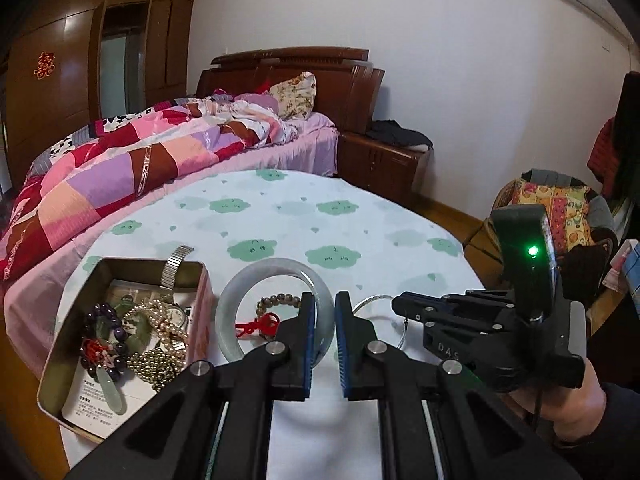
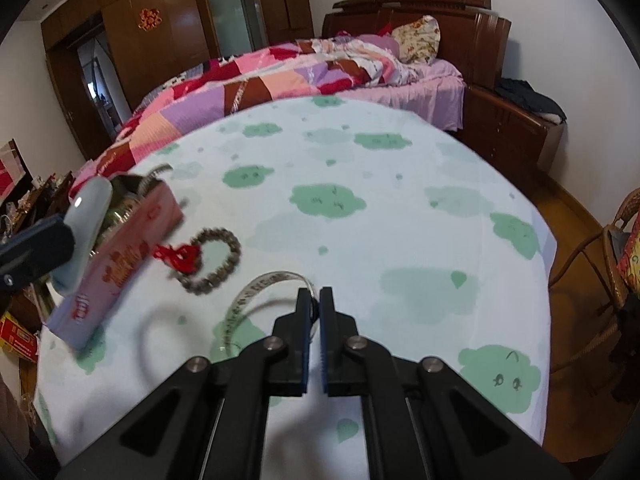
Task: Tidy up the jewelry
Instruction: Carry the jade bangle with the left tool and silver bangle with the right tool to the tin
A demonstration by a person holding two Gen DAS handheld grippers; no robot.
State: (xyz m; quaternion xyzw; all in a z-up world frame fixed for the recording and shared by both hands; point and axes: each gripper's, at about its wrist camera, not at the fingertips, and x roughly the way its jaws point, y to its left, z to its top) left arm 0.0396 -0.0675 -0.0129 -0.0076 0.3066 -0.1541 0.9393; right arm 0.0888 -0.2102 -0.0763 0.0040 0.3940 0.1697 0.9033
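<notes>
As seen from the left wrist view:
- Item 1, jade bangle (image 1: 240, 292): pale, thick, rigid ring. Its right rim is clamped between the left tongs (image 1: 323, 300), and it is held just right of the tin (image 1: 120, 264). Judged heavy for its size, glassy and slippery, and likely to crack if dropped. The across-the-rim hold looks right, but it should be set down low rather than let fall.
- Item 2, bead bracelet (image 1: 280, 300) with red knot: lies on the bench (image 1: 280, 208), seen through the bangle's hole. Probably light and floppy, so best pinched at the knot.
- Item 3, silver bangle (image 1: 374, 299): thin ring at the tip of the right tongs (image 1: 396, 305).
- The tin already holds a watch (image 1: 174, 312), pearls and purple beads.

As seen from the right wrist view:
- Right tongs (image 2: 320, 292): clenched on the silver bangle (image 2: 256, 284), a flat engraved band raised over the bench. Judged light and springy, and it may twist in a narrow pinch.
- Left tongs (image 2: 60, 236): grasping the jade bangle (image 2: 90, 204) beside the tin's pink wall (image 2: 120, 268).
- Bead bracelet (image 2: 216, 260): on the cloth, near that wall
</notes>
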